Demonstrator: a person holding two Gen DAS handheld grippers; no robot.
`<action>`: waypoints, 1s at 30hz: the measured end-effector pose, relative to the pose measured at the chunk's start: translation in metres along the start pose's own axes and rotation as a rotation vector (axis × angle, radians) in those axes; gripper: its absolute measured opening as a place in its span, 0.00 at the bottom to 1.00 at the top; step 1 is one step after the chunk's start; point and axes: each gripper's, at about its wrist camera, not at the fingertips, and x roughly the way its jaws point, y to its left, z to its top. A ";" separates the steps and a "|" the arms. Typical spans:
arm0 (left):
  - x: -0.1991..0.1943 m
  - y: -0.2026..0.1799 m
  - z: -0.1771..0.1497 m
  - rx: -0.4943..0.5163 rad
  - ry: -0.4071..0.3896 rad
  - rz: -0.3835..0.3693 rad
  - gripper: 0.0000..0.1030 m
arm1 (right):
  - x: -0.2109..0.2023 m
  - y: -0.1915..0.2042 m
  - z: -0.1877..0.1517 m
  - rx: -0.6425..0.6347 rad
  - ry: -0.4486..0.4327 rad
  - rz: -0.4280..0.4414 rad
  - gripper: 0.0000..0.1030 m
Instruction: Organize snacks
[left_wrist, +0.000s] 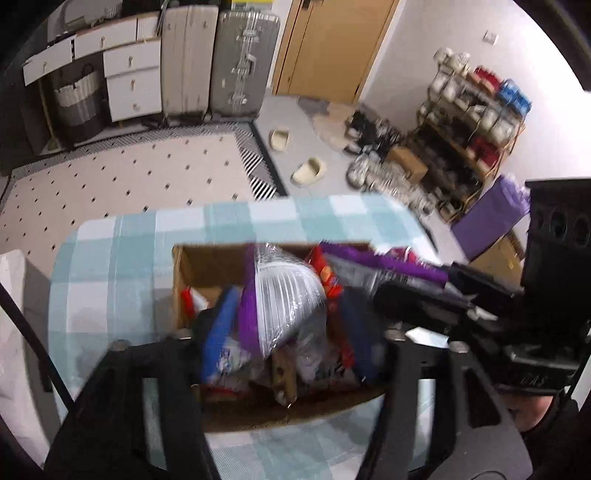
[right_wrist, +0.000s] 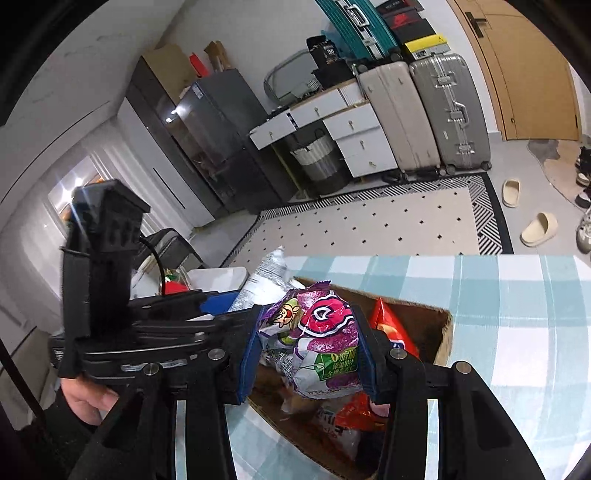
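Observation:
A cardboard box full of snack bags sits on a table with a blue-and-white checked cloth; the box also shows in the right wrist view. My right gripper is shut on a purple and white snack bag and holds it above the box; it shows in the left wrist view with the purple bag. My left gripper holds a clear and purple snack bag between its fingers over the box. The left gripper also shows in the right wrist view.
Beyond the table lie a dotted rug, two slippers, suitcases, white drawers and a shoe rack. A purple box stands on the floor at the right. An orange chip bag lies in the box.

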 end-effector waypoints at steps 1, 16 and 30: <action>-0.001 0.003 -0.003 -0.009 -0.006 0.014 0.70 | 0.002 -0.002 -0.002 0.011 0.011 -0.002 0.45; -0.071 0.016 -0.063 -0.016 -0.120 0.127 0.78 | -0.027 0.033 -0.018 -0.078 -0.058 -0.017 0.68; -0.184 -0.065 -0.143 0.124 -0.407 0.268 0.97 | -0.122 0.093 -0.065 -0.197 -0.250 -0.101 0.95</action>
